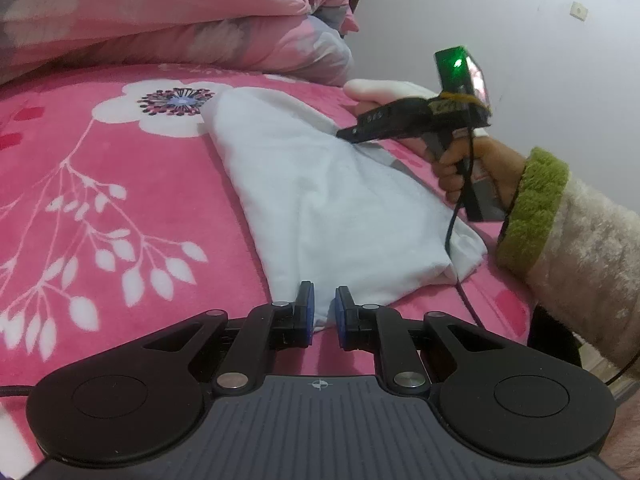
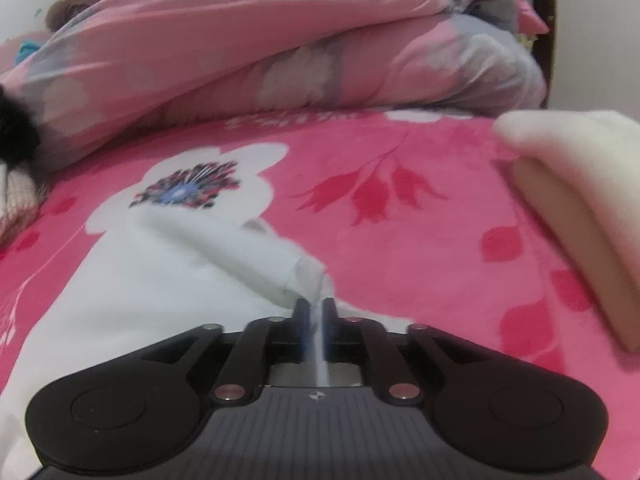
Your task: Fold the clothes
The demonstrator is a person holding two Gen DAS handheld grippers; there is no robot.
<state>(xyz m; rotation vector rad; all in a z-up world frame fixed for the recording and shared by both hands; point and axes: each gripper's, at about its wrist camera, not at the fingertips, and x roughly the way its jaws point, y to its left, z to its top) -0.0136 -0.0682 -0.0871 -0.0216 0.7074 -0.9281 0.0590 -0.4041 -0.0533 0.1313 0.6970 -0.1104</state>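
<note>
Left wrist view shows the left gripper (image 1: 324, 304) low at the near edge of a white garment (image 1: 320, 200), its jaws narrowly apart with the cloth's hem lying between them; whether the pads actually press on it I cannot tell. Right wrist view shows the right gripper (image 2: 316, 312) with its jaws closed on a thin edge of the same white garment (image 2: 160, 280), a strip of fabric running back between them. The garment lies on the pink flowered bed (image 1: 100, 200), already narrowed into a long, tapering shape, so at least one fold looks done; bringing the ends together seems to remain. Beyond, a folded cream cloth (image 2: 580, 168) sits to the right, well apart. Farther back, a heaped pink quilt (image 1: 160, 20) crowds the bed, limiting room.
</note>
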